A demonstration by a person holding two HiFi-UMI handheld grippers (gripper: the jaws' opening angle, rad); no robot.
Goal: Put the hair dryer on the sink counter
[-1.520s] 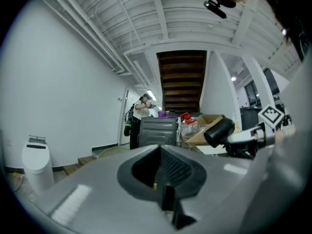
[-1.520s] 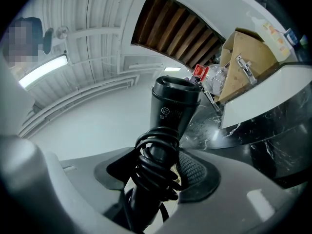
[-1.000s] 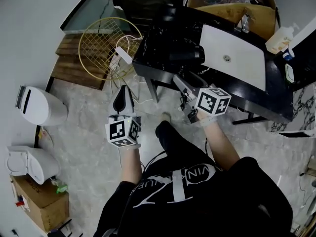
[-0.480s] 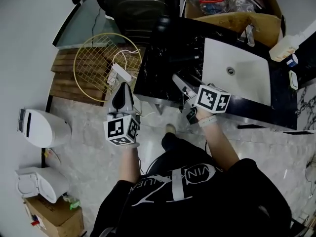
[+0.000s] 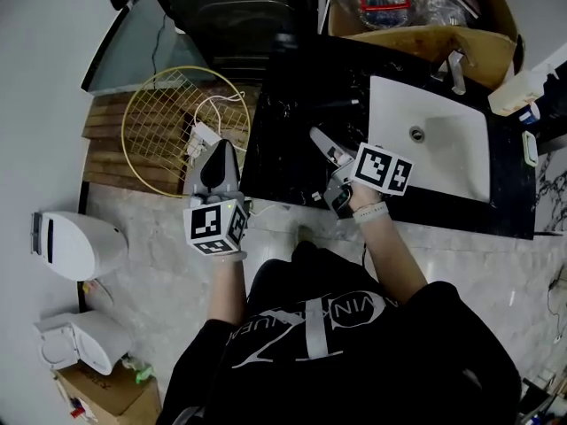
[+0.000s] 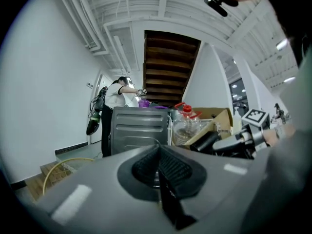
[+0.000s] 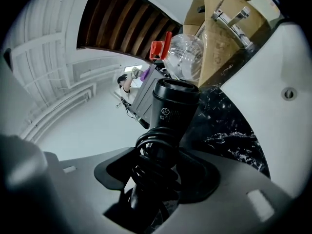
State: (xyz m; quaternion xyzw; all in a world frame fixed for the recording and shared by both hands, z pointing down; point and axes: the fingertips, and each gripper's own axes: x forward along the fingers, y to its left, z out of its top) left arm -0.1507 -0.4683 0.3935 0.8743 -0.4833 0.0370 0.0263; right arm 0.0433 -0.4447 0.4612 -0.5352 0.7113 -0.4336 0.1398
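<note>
Two jaws of the right gripper [image 7: 158, 173] stand wide apart yet clamped on the dryer [image 7: 171, 112], gripping it low on the handle where the black cord is coiled round it. The barrel rises out of the jaws and points away from the gripper. Beyond it lie the black counter [image 7: 229, 130] and the white sink [image 7: 287, 82].

From the head view the right gripper [image 5: 330, 153] reaches in over the front part of the counter [image 5: 283, 149], just left of the sink [image 5: 443, 140]. The dryer is dark against the dark stone there, so I cannot tell whether it touches the counter or hangs just above it.

The left gripper [image 6: 158, 168] has its jaws shut together with nothing between them. It hangs over the floor beside the counter's left end, near a round wire basket [image 5: 168, 118], and takes no part in the hold.

By my reading the task is well along. The dryer is grasped and brought over the counter, so the carry looks done. What remains is to lower it until it rests flat on the stone, clear of the sink and the front edge, then open the jaws and draw the gripper back. The coiled cord could catch on the pads at release, so a slow opening seems wise.
</note>
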